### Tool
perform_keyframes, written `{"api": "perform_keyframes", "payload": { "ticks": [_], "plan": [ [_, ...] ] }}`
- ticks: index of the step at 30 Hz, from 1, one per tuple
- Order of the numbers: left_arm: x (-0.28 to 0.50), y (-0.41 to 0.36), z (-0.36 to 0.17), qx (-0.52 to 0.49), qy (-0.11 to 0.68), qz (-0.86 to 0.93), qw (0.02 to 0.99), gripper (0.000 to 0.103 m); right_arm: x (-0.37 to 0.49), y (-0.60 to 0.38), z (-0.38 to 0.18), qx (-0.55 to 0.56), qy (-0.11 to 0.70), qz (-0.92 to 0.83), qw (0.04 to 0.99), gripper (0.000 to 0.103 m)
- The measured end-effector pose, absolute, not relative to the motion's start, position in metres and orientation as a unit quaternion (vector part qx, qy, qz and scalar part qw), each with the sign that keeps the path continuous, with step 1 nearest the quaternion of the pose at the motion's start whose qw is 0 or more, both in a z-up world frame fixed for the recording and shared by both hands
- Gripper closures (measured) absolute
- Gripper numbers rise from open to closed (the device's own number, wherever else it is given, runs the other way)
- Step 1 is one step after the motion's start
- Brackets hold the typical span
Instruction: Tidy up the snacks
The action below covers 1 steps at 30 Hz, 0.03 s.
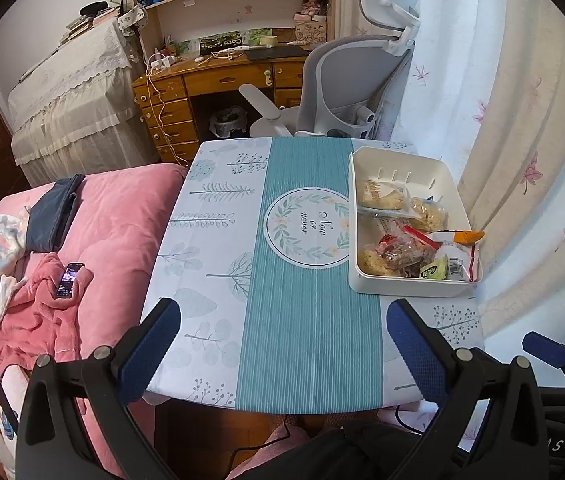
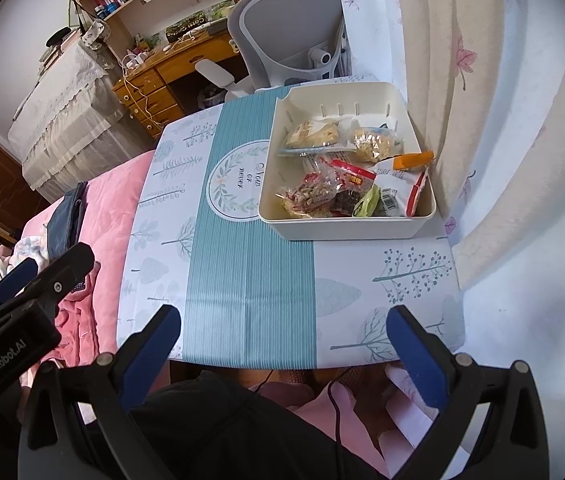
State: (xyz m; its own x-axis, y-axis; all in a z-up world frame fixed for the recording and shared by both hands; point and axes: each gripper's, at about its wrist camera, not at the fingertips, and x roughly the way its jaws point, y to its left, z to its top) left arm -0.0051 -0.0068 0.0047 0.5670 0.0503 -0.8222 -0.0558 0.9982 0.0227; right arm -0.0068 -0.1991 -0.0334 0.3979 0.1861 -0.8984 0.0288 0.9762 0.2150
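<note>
Left claw [image 1: 282, 344] gaping, empty; snacks [image 1: 406, 236] inside white bin [image 1: 402, 286].

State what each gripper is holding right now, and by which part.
Nothing is held. The left gripper and the right gripper are both open over the near end of the table. The snack packets all lie in the white bin.
</note>
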Motion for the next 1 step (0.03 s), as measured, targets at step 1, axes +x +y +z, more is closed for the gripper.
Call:
{"api": "perform_keyframes", "payload": {
  "ticks": [1],
  "plan": [
    [-0.0053, -0.0062, 0.0044, -0.003, 0.465, 0.031, 0.885, 0.001, -0.0068, -0.1986, -0.0341, 0.098, 0.548, 0.048, 0.829, 0.0]
  ]
}}
